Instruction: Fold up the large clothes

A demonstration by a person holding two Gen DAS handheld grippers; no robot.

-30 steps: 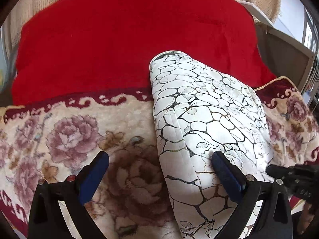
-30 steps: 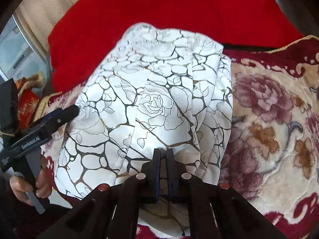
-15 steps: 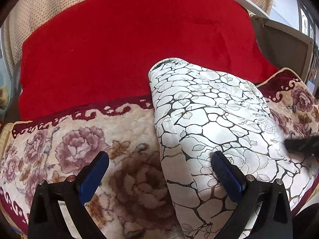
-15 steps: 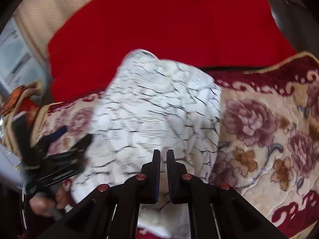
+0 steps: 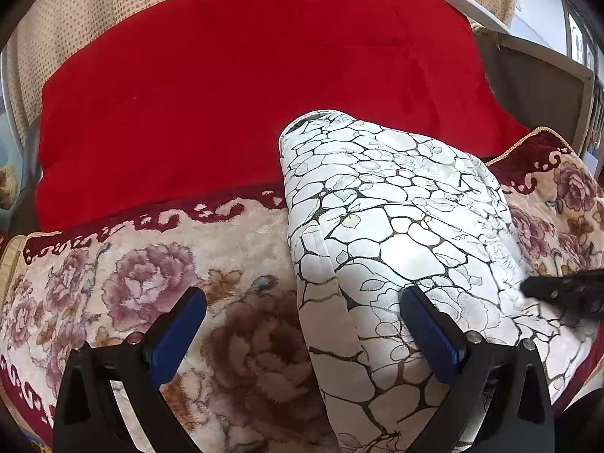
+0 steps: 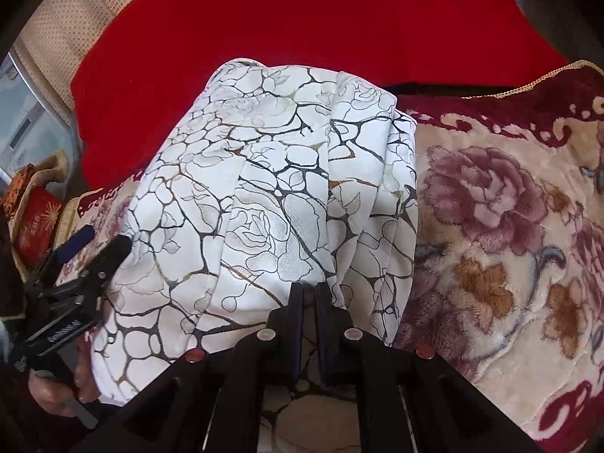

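Observation:
A white garment with a black and gold crackle rose print (image 5: 396,234) lies folded in a long bundle on a floral plush blanket (image 5: 151,283). My left gripper (image 5: 302,324) is open, its blue-padded fingers (image 5: 177,328) straddling the garment's left edge near its front end. My right gripper (image 6: 308,298) is shut on the near edge of the garment (image 6: 271,196). The right gripper's tip shows at the right in the left wrist view (image 5: 566,290); the left gripper shows at the left in the right wrist view (image 6: 75,264).
A red velvet cushion (image 5: 245,87) stands behind the garment against a beige dotted sofa back (image 5: 75,11). A red box (image 6: 36,226) sits off the blanket's left end. A grey frame (image 5: 547,87) stands at the right.
The garment's near end has been drawn toward me and laid flatter. The right gripper swung left and came back, staying shut on the cloth. The left gripper stayed open.

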